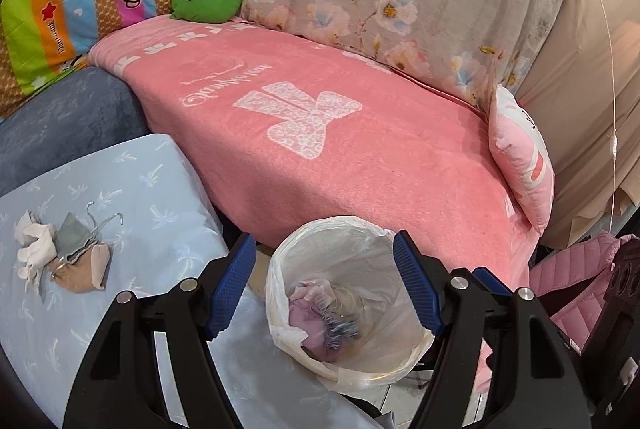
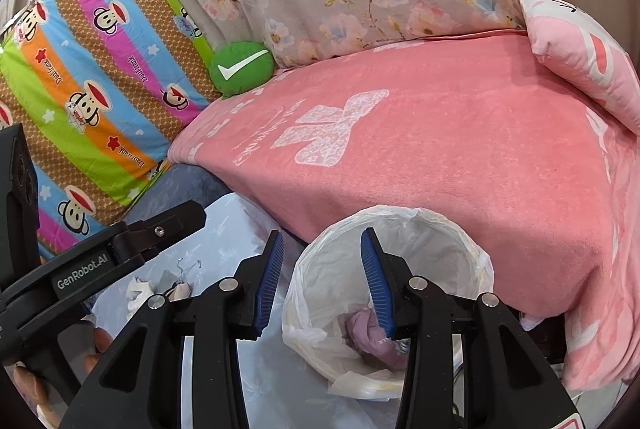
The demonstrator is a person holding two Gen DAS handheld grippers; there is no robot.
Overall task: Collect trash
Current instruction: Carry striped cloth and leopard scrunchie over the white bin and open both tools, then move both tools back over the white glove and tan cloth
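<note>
Beside the pink-blanketed sofa, white-bag-lined round trash bin (image 1: 344,301) already holds crumpled pink and clear waste. Left gripper (image 1: 320,289) hangs over it, fingers wide apart, nothing between them. Right gripper (image 2: 322,283) at the bin's near-left rim, fingers part-spread, also empty. Remaining crumpled white tissue and grey-beige fabric scraps (image 1: 64,253) lie on the pale-blue patterned cushion (image 1: 120,189), up-left of the left fingers, long axis roughly left-right. Left hand looks nearer.

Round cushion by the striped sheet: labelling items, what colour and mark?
Green cushion with a white tick, clearest in the right wrist view.
</note>
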